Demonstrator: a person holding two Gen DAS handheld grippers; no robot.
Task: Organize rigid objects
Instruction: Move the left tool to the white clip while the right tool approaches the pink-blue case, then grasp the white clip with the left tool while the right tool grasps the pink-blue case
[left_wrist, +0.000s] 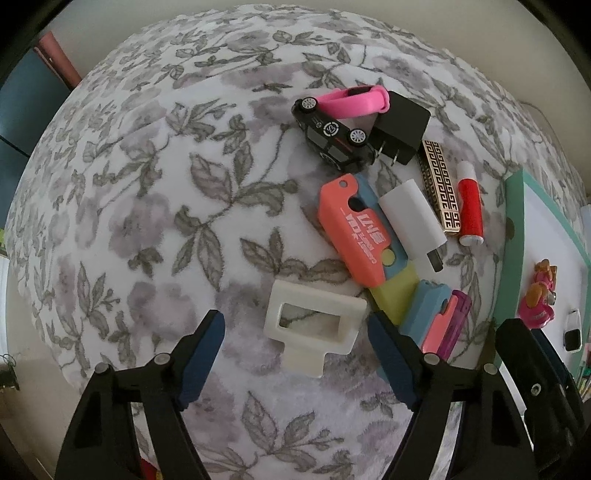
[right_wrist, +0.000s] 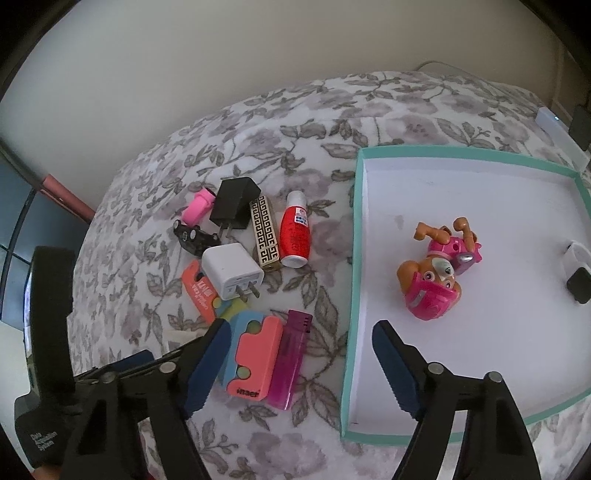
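step: reaching for next piece, judged | left gripper (left_wrist: 295, 350) jaws wide, empty, straddling cream plastic frame (left_wrist: 314, 325) at lower centre | right gripper (right_wrist: 299, 365) wide, empty, over teal tray (right_wrist: 352, 280) edge | dog figure (right_wrist: 434, 273) already in tray, clutter pile upper centre-left on floral cover (left_wrist: 147, 221) | next: lower, close on frame, carry to tray

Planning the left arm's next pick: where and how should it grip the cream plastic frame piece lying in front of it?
Grip the cream frame piece across its short stem at the near edge, coming straight down from above. It lies flat on the floral blanket between the open fingers of the left gripper. The stem is narrower than the windowed body, so the jaws should span it easily; the yellow block crowds the far right corner.
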